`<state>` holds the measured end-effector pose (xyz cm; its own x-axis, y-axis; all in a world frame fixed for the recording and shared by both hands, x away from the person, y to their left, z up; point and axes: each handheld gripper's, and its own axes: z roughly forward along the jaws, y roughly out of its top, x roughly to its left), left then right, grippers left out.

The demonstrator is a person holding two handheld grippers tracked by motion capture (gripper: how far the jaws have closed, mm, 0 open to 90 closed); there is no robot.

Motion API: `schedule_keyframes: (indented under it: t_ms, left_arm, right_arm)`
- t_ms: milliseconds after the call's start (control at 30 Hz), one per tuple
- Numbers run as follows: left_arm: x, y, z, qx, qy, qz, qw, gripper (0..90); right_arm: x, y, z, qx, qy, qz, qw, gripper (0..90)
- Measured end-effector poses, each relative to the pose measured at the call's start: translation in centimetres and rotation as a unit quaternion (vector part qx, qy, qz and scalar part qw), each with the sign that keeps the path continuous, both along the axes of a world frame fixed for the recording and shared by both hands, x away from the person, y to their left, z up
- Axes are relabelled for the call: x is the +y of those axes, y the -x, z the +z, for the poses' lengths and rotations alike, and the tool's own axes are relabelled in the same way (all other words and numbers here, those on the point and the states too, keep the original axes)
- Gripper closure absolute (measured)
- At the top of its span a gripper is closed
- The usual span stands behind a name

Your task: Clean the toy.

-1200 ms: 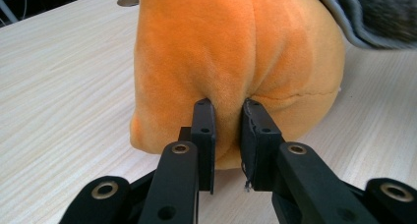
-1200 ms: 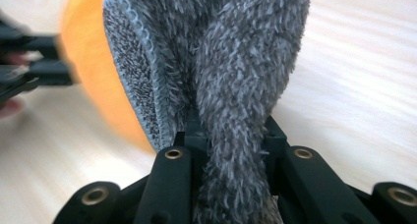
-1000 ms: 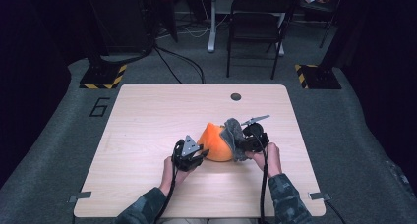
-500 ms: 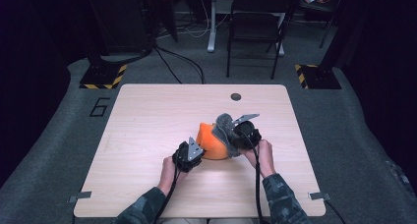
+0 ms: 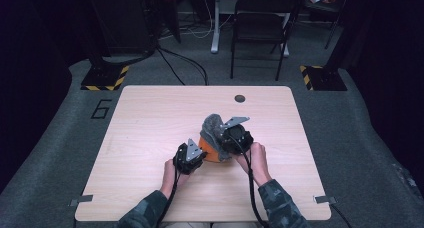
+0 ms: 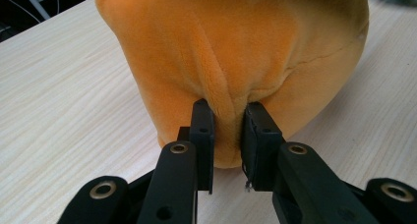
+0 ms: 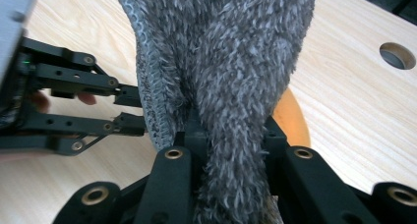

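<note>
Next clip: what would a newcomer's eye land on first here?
The bright orange plush in the middle of the wooden table, with a fuzzy grey fabric piece rising from its far right side. Both claws are on it: the left claw, whose jaws have just been closing, pinches a fold of orange plush near its base, and the right claw is clamped on the grey fabric.

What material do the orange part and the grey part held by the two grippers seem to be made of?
The orange plush part looks like short, velvety pile fabric: it creases softly where it is pinched. The grey fuzzy part seems a shaggy, long-fibre knit, with a knitted backing showing at its edge. Both look soft and matte.
</note>
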<state>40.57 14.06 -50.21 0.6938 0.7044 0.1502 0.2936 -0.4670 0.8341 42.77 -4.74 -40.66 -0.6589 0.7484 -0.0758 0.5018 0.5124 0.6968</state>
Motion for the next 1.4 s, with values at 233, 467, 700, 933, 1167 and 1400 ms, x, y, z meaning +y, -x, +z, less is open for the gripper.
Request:
schedule_keyframes:
  t_ms: [233,467,700,933,1167,1400]
  left_arm:
    - [-0.2,0.0,0.0,-0.003,-0.005,-0.006,1.0000,77.1]
    - [-0.2,0.0,0.0,-0.001,-0.004,-0.009,0.9999,77.2]
    - [-0.1,0.0,0.0,0.001,-0.002,-0.010,0.9999,77.3]
    - [-0.1,-0.1,0.0,0.002,0.001,-0.009,1.0000,77.2]
    - [0.1,-0.1,0.0,0.005,0.004,-0.010,0.9999,77.0]
    - [-0.1,0.1,0.0,-0.001,-0.002,-0.012,0.9999,77.0]
  right_arm:
    - [-0.5,-0.5,-1.0,0.019,0.033,-0.005,0.9993,73.5]
    - [-2.3,-1.2,-1.3,0.046,0.037,-0.014,0.9982,73.3]
    - [-3.7,-1.9,-2.1,0.072,0.047,-0.033,0.9957,73.2]
    - [-5.4,-2.9,-4.0,0.108,0.061,-0.069,0.9899,73.2]
    - [-7.3,-4.3,-8.1,0.168,0.070,-0.100,0.9782,73.1]
    - [-7.8,-3.8,-4.2,0.118,0.030,-0.098,0.9877,73.3]
